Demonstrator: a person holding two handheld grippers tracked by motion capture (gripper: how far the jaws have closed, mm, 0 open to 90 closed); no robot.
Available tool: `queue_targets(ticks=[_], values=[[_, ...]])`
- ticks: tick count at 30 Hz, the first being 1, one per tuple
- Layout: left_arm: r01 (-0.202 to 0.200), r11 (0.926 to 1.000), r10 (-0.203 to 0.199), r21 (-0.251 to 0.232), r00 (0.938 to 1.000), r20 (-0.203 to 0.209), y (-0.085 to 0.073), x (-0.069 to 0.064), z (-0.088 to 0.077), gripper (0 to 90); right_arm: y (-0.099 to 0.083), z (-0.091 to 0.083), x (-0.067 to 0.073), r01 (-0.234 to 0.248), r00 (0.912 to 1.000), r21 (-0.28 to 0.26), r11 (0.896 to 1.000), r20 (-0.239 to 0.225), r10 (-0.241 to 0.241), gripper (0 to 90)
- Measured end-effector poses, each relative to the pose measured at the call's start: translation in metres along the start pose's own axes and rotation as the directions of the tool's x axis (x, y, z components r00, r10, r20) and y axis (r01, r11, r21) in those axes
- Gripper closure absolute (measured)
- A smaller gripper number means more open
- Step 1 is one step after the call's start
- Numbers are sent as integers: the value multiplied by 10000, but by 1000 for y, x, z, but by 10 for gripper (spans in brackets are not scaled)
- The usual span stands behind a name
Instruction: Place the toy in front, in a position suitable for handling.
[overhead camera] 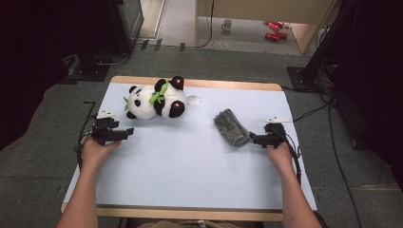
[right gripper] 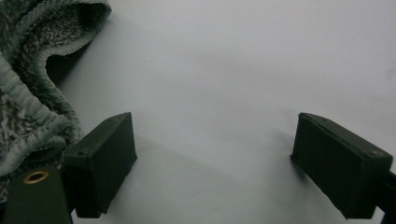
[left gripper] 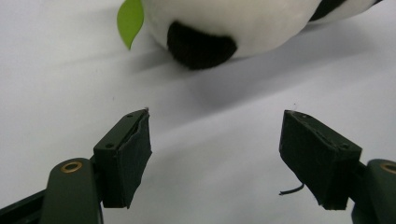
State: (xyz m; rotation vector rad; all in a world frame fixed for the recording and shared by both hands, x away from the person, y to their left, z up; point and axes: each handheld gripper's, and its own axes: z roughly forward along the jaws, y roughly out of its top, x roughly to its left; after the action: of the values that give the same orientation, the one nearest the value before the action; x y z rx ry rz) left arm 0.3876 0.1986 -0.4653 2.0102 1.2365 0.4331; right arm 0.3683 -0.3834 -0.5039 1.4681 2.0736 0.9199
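With both the left gripper [left gripper: 215,156] and right gripper [right gripper: 214,163] held open (nothing between), the panda [overhead camera: 156,99] could be nudged away if approached low.

Black-and-white panda plush [overhead camera: 154,100] with green leaf [left gripper: 129,19], mottled grey cloth [overhead camera: 231,127], pale blue tabletop [overhead camera: 190,161].

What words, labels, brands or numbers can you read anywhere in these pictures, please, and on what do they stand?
None can be read.
The white tag on the plush panda: too small to read.
The red cans on the floor beyond the table: print too blurred to read.
The grey cloth and both grippers' jaws show no lettering.
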Motion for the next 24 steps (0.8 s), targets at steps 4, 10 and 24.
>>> queue_targets(ticks=[4,10,24], values=[[-280,9996,281,-99,9996,27,10,-8,-7,248,0,0,0,15,10000,-8,10000,-4,-15,128],[-384,9986,389,-365,9992,120,24,-15,-13,248,0,0,0,15,10000,1,10000,10,-15,126],[-522,9957,564,-767,9970,539,54,-34,-23,317,0,0,0,9,10000,-5,10000,17,-9,125]])
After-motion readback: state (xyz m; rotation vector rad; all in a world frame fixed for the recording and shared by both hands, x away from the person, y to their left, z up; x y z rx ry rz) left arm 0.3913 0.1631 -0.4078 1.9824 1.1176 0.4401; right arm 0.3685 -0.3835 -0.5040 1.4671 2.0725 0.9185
